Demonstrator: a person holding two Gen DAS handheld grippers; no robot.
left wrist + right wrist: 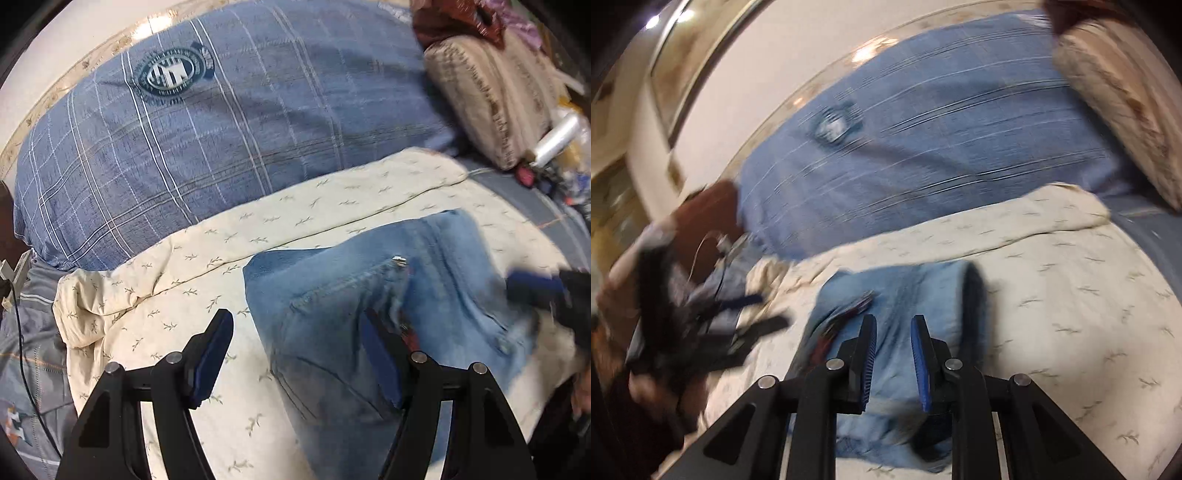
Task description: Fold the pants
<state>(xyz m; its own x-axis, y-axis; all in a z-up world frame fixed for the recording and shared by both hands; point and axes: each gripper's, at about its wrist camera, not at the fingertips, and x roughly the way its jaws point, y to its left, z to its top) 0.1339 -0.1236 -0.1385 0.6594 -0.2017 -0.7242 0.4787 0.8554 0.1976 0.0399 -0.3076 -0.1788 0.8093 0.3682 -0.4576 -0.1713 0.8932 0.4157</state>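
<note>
The light blue jeans (369, 317) lie folded into a compact bundle on the cream leaf-print sheet (207, 280). A metal button (398, 260) shows on top. My left gripper (295, 332) is open and empty, its right finger over the jeans' left part. In the right wrist view the jeans (908, 295) lie under my right gripper (894, 332), which is open with a narrow gap and empty. The right gripper shows blurred at the right edge of the left wrist view (539, 288). The left gripper shows blurred at the left of the right wrist view (738, 317).
A large blue plaid pillow (221, 140) lies behind the sheet against a cream wall. A beige patterned cushion (491, 96) sits at the back right, with clutter beside it. A black cable (22, 354) runs along the left edge of the bed.
</note>
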